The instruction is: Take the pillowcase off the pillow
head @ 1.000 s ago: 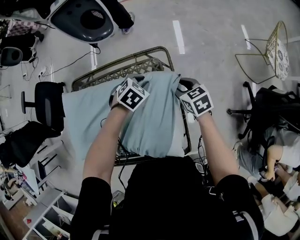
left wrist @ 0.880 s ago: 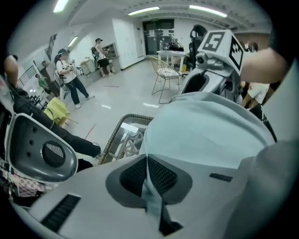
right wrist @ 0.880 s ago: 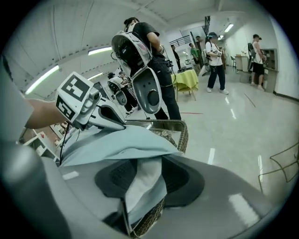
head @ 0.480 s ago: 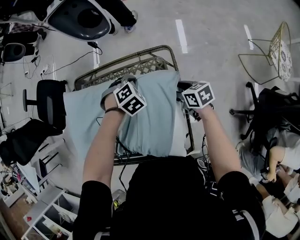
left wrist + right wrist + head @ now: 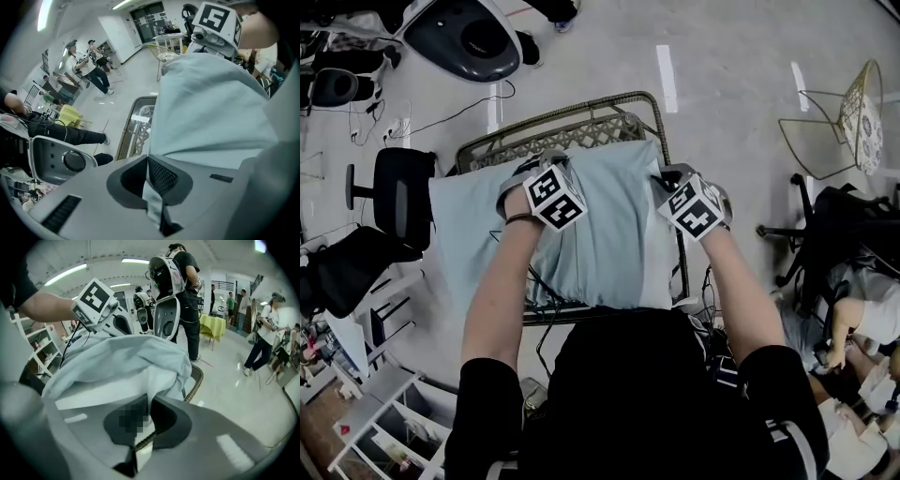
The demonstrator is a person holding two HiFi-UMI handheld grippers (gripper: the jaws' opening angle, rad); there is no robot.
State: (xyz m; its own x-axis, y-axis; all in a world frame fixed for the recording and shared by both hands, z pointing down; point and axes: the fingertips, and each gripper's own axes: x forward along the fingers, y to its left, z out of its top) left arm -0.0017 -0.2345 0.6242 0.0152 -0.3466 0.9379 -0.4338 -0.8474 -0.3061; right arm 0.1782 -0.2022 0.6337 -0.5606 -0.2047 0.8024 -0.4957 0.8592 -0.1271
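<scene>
A pillow in a light blue pillowcase (image 5: 600, 234) lies across a wicker frame, with white pillow (image 5: 661, 281) showing at its near right edge. My left gripper (image 5: 546, 173) is at the far left part of the pillow, shut on a fold of the pillowcase (image 5: 211, 108); cloth runs between its closed jaws (image 5: 151, 183). My right gripper (image 5: 680, 183) is at the far right corner. Its jaws have just been closing and now pinch the pillowcase (image 5: 117, 362) edge (image 5: 145, 420). Each gripper's marker cube shows in the other's view.
The wicker frame (image 5: 572, 127) bears the pillow. A black office chair (image 5: 398, 192) stands left, a dark round machine (image 5: 473, 37) at the far left, a wire chair (image 5: 853, 108) at the right. A white shelf (image 5: 384, 431) is near left. Several people stand around the room.
Both hands have rolled and shifted a little at the pillow's far edge, the left one leftward. The bunched cloth between them now lies flatter.
</scene>
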